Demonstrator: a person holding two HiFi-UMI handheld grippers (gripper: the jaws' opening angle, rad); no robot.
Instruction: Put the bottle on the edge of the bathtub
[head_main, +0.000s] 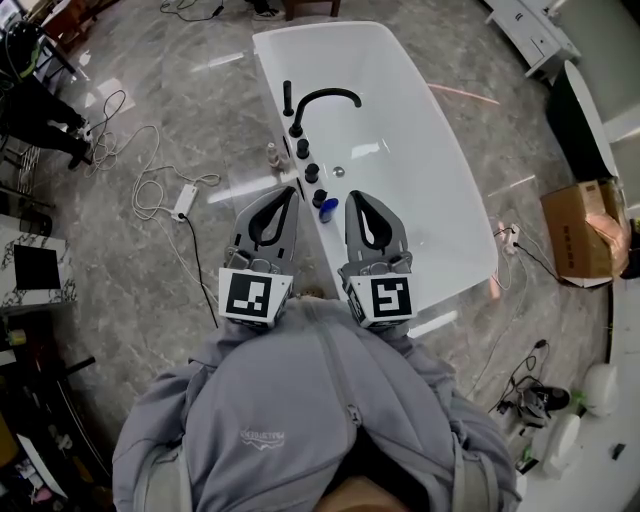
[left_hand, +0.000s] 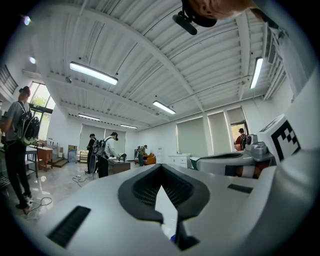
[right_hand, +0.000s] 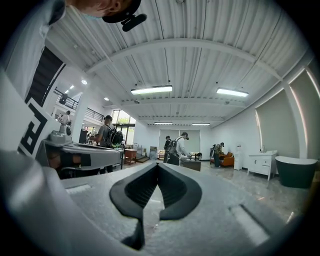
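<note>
**A:** Start closest. What's there?

**B:** A person's grey hooded top (head_main: 300, 400). Just beyond it, both tongs are held out level, side by side, over the near end of the white bathtub (head_main: 470, 235).

**A:** How do the tongs stand?

**B:** The left tongs (head_main: 293, 190) have their tips pressed together and carry nothing. The left gripper view shows only the loop-shaped gap behind the closed tips. The right tongs (head_main: 353, 198) are the same, with tips meeting and nothing held.

**A:** Anything between them?

**B:** A small blue thing (head_main: 330, 208) sits low by the tub's left side, just beside the tips. It's too small for me to say what it is.

**A:** And the bottle?

**B:** A small pale bottle (head_main: 271, 153) stands upright further along, just left of the row of black fittings under the curved black tap (head_main: 325, 98). I can't tell whether it is on the rim's outer edge or on the floor beside the tub. Neither of the tongs touches it.

**A:** Further out?

**B:** There's grey marbled floor (head_main: 150, 100), with a white power strip (head_main: 185, 200) and cables left of the tub. A cardboard box (head_main: 580, 230) sits to the right.
</note>
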